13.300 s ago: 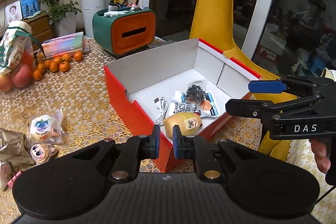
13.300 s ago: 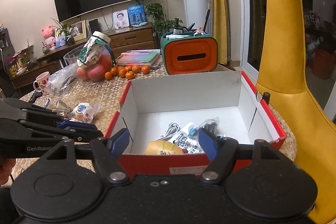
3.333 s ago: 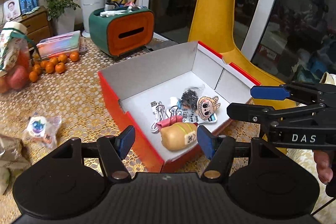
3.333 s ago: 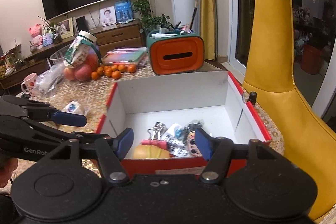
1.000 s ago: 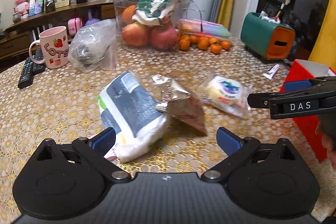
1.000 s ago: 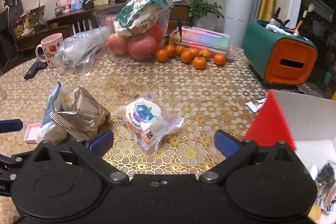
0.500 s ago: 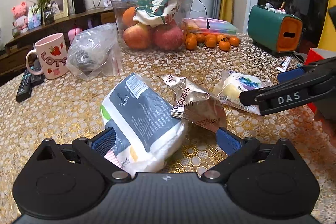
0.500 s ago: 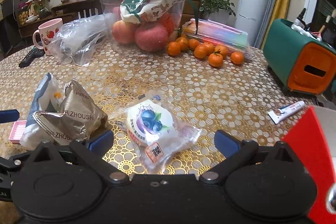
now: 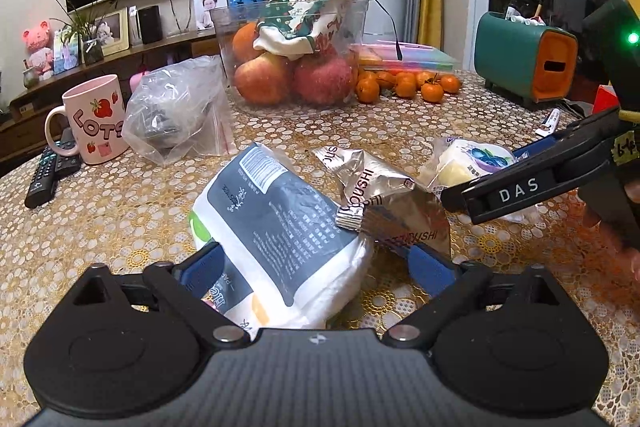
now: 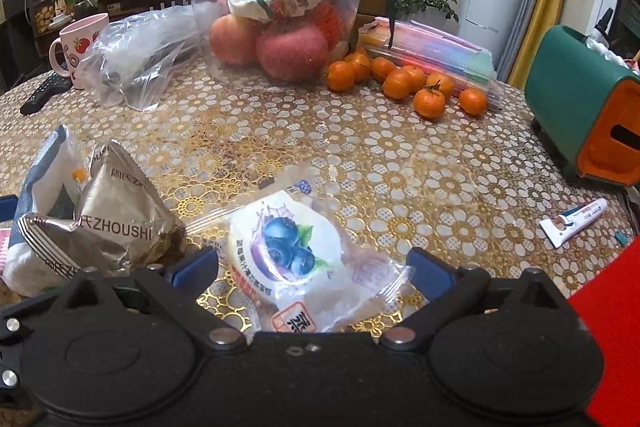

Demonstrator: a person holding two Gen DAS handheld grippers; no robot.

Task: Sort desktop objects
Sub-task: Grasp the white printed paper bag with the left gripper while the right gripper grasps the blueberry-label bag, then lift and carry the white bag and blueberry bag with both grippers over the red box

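My left gripper [image 9: 316, 267] is open, its jaws on either side of a white and dark tissue pack [image 9: 276, 239] lying on the table. A silver snack bag [image 9: 384, 203] leans on the pack. My right gripper [image 10: 314, 265] is open around a clear-wrapped blueberry cake [image 10: 288, 247], which also shows in the left wrist view [image 9: 468, 163]. The silver bag [image 10: 116, 223] and tissue pack [image 10: 44, 187] lie left of it. The red box corner [image 10: 608, 311] is at the right edge. The right gripper's arm [image 9: 540, 175] crosses the left wrist view.
A pink mug [image 9: 94, 119], remotes [image 9: 48, 175], a clear zip bag [image 9: 180, 107], a tub of apples [image 9: 292, 67], tangerines [image 10: 404, 83], a green and orange holder [image 10: 592, 123] and a small tube [image 10: 574, 221] stand on the gold lace tablecloth [image 10: 360, 155].
Both grippers have moved forward and down. The tissue pack now sits between the left jaws and the blueberry cake between the right jaws. Both stay open.
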